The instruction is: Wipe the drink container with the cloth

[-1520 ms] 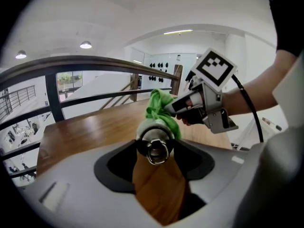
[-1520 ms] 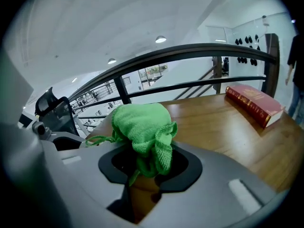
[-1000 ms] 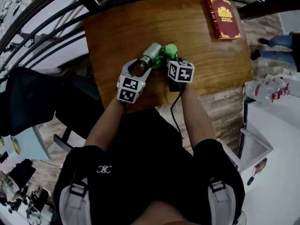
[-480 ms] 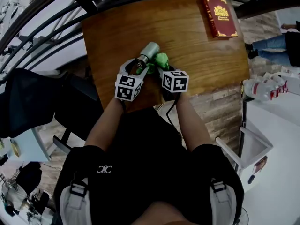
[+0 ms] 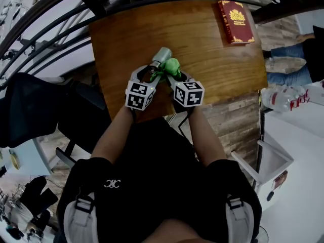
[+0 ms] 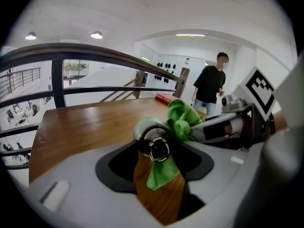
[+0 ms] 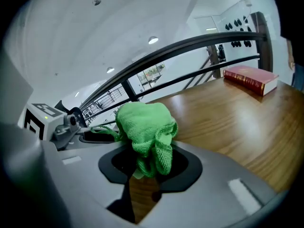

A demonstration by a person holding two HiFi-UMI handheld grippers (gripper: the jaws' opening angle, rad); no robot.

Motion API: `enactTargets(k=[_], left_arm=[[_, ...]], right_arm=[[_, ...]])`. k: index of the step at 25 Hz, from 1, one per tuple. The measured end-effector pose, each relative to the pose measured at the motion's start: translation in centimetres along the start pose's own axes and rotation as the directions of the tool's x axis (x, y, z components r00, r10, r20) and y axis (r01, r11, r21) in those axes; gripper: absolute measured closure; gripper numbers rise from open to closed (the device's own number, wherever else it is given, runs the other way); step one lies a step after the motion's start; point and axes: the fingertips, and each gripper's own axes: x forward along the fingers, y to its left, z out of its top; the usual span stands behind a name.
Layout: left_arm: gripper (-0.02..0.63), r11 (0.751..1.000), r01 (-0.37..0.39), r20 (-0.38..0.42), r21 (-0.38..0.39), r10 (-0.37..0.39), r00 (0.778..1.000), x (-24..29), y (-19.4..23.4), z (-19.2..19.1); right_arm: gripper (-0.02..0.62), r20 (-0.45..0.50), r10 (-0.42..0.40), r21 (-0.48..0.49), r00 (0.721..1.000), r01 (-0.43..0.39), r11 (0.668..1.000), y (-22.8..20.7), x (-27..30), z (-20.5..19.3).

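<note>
Left gripper (image 6: 159, 167): jaws wide and closing, pads on either side of the drink container (image 6: 153, 144). The container's ringed end faces the camera and it is carried above the wooden table (image 5: 202, 59). Right gripper (image 7: 147, 170): jaws clamped on a bunched green cloth (image 7: 145, 127). The cloth is pressed against the container's side, just beside the left jaws, with a corner hanging below the container's end. The two grippers are close together over the table's near edge.

A: Which surface carries the objects?
B: A brown wooden table (image 5: 126, 49).
A: What lies directly on it?
B: A red book (image 5: 235, 22), flat, at the far right corner.
</note>
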Motion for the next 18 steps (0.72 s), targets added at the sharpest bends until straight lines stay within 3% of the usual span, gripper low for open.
enactTargets(k=[7, 18], left_arm=[[0.327, 1.0, 0.003, -0.008, 0.025, -0.003, 1.0, -0.1, -0.1, -0.2], [0.328, 0.999, 0.017, -0.039, 0.042, -0.016, 0.999, -0.3, -0.6, -0.5]], right_arm=[[0.483, 0.016, 0.005, -0.074, 1.0, -0.004, 0.997, 0.9, -0.3, 1.1], [0.482, 0.0, -0.081, -0.152, 0.997, 0.08, 0.985, -2.0, 1.3, 3.4]])
